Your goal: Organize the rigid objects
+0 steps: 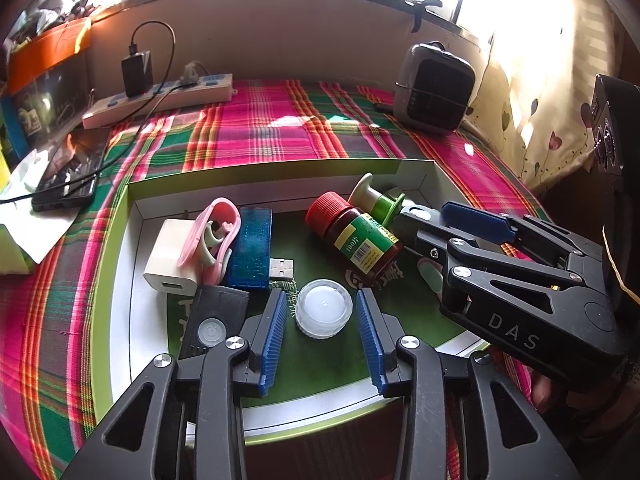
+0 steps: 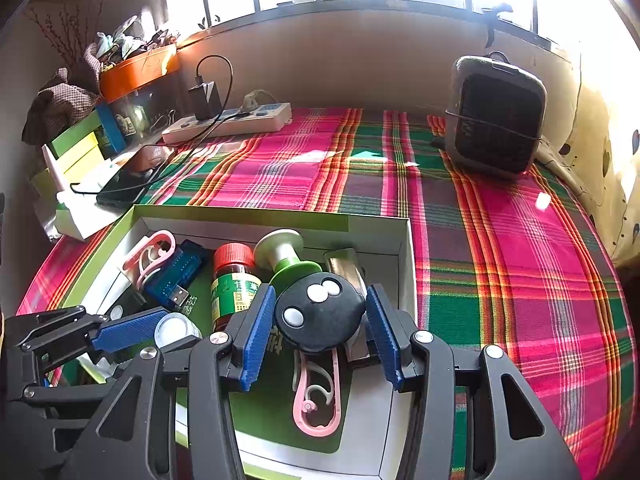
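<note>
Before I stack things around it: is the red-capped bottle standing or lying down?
Lying down. The bottle rests on its side in the box, red cap toward the back wall, its label facing up.

My fingers carry blue ribbed pads. Cloth: pink, green, red plaid. Bottle: red cap, green label. Round cap: translucent white. Remote: black
</note>
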`<state>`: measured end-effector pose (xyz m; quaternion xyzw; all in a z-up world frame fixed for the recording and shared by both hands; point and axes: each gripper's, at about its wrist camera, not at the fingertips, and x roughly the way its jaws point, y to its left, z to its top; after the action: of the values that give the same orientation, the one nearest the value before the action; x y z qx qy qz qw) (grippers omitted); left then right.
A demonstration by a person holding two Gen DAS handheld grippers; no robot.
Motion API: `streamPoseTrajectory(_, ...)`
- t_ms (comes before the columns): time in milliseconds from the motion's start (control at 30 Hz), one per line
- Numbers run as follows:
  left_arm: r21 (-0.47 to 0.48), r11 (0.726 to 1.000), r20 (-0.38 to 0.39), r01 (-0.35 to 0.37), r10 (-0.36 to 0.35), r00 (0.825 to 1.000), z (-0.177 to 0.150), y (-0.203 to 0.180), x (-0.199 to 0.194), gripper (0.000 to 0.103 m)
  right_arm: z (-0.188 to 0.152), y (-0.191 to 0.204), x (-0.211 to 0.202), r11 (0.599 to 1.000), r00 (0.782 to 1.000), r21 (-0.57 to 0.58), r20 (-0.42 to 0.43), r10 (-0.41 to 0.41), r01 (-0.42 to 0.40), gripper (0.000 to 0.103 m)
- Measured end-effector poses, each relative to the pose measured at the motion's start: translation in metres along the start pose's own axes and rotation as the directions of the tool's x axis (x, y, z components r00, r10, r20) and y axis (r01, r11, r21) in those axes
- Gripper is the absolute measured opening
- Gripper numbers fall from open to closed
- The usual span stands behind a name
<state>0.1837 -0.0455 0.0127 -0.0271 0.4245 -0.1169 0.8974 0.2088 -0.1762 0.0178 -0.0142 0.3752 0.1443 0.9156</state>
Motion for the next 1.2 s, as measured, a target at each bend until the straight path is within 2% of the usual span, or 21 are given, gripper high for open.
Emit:
streamPoseTrajectory(167, -0.01, 1.0, 0.003, -0.013, 0.013, 1.0, 0.0, 0.002, -0.002, 0.043, -0.003, 0.0, -0.003, 1.0, 1.0, 0.006, 0.001, 0.005, -0.005, 0.051)
streamPoseTrajectory(700, -0.006, 0.999, 0.021, -0.032, 0.032, 0.999, -0.005, 0.0, -0.017, 0.044, -0.007, 0.001, -0.021, 1.0, 1.0, 0.021, 0.028, -0.008, 0.008, 0.054)
streamPoseTrajectory(1200, -0.022, 0.998, 0.055, -0.056, 0.057, 0.997, -0.025, 0.001, -0.052, 0.044, -0.026, 0.012, -0.054, 0.999, 0.999, 0.029, 0.046, -0.015, 0.014, 0.054)
